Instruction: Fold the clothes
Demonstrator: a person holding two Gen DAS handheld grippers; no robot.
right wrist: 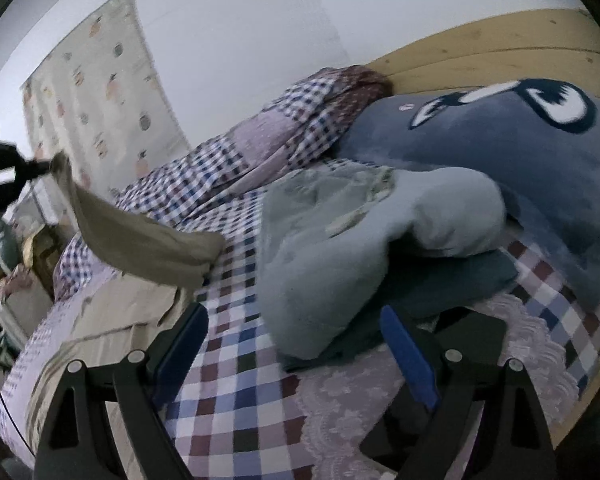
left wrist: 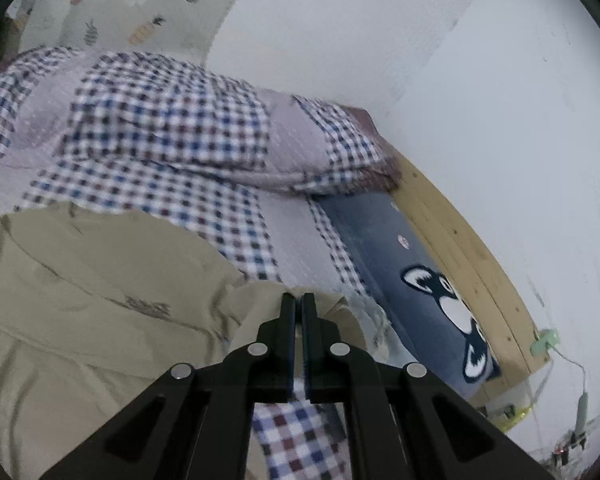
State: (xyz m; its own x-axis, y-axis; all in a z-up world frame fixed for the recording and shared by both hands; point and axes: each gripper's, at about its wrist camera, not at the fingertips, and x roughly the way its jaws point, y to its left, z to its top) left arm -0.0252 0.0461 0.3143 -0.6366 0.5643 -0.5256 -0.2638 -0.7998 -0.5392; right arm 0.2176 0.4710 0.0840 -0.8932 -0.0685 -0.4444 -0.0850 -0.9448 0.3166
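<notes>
Left tool (left wrist: 298, 300) is clenched on a corner of the khaki garment (left wrist: 100, 300), which is held up off the checked bed (right wrist: 240, 392) so it can be folded over. Right tool (right wrist: 296, 344) is released, empty, near the grey clothes pile (right wrist: 340, 240).

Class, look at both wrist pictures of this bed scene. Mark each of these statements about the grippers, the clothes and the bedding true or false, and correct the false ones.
1. The left gripper is shut on the khaki garment. True.
2. The right gripper is shut on the pale blue garment. False: it is open and holds nothing.
3. The bedspread is checked. True.
4. The blue pillow lies on the floor. False: it lies on the bed, against the wooden headboard.
</notes>
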